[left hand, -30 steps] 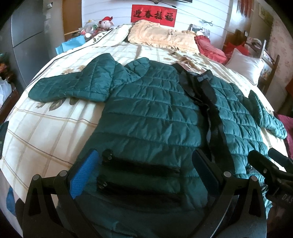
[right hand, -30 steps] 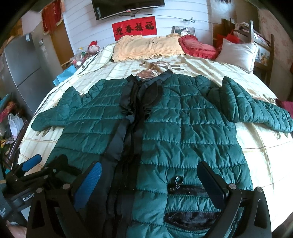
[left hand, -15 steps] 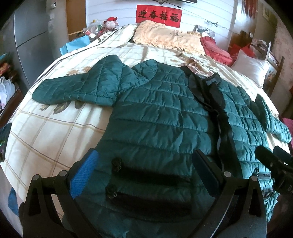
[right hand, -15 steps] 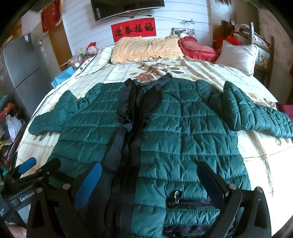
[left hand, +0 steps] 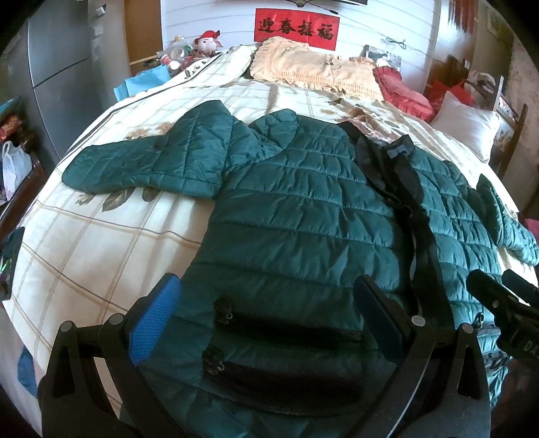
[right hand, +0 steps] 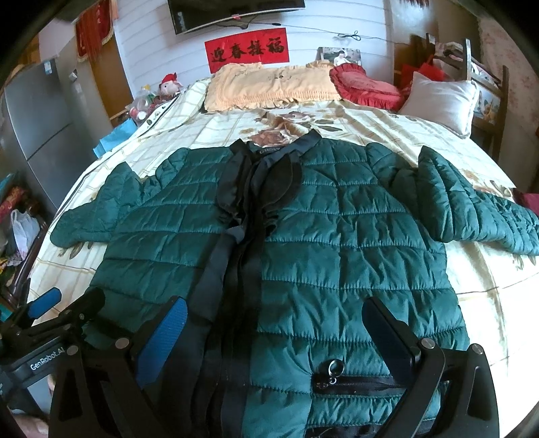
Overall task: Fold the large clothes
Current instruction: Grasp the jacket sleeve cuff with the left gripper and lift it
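While your left gripper (left hand: 266,316) hung over the hem on its side of the green quilted jacket (left hand: 303,215), its fingers stood wide apart with nothing between them but the fabric below, and I could not tell whether the tips touched it. From that camera the jacket lay flat and face up on the cream checked bedspread (left hand: 101,242), its dark front placket (left hand: 414,209) running up to the collar, one sleeve (left hand: 148,165) stretched out across the bedspread toward the grey cabinet (left hand: 57,67). Two black pocket zippers (left hand: 286,333) sat just between the fingers. Your other tool showed at the frame's edge. A yellow pillow (left hand: 313,69) and a red cushion (left hand: 404,91) lay at the head of the bed under a red banner (left hand: 296,28). From the right wrist camera, your right gripper (right hand: 274,333) was likewise spread wide and empty above the hem on its side, a zipper pull (right hand: 335,365) lying between the fingers. There the other sleeve (right hand: 471,205) was bent, extending out over the bedspread near a white pillow (right hand: 441,99), and the left tool sat low beside the hem.
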The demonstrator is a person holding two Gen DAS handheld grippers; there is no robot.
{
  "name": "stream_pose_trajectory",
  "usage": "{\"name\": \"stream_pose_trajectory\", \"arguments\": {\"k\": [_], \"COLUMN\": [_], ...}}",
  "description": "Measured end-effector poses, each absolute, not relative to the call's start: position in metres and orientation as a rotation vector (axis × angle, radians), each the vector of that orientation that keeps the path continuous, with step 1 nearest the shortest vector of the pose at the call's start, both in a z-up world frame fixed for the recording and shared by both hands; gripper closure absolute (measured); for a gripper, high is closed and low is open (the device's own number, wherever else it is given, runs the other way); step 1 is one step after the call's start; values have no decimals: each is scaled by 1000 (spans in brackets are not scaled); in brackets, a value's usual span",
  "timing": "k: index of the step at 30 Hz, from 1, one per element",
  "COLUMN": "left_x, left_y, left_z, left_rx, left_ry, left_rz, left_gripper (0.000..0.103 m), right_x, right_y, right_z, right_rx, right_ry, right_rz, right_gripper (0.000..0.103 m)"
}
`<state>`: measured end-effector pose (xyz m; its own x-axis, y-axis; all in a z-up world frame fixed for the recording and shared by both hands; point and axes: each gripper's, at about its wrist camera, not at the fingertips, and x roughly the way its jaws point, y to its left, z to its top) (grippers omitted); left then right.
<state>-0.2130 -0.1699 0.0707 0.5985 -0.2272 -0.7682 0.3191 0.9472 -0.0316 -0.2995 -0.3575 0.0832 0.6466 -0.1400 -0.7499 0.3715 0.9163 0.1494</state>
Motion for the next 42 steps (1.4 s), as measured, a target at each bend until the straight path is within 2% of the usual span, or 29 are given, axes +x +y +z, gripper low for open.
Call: {"name": "stream_pose_trajectory", "arguments": {"k": [13,24,30,42], "left_x": [-202,-174,-134,-10], "left_y": [-160,-121,-81,52], "left_z": [73,81,83,60], "left_rx": [92,43,2,-181], "left_ry": [876,880,916,935], "left_rz": [-298,-224,-141,143], "left_gripper": [1,1,1,1], "right_x": [-293,-288,-288,-287], "right_y": [-356,-355,-355,-356], "right_z": [79,78,77,74], "right_rx": [313,301,300,308], "right_ry": [818,835,839,866], "right_rz": [-285,-277,-277,-275], "right_gripper": [0,0,0,0]}}
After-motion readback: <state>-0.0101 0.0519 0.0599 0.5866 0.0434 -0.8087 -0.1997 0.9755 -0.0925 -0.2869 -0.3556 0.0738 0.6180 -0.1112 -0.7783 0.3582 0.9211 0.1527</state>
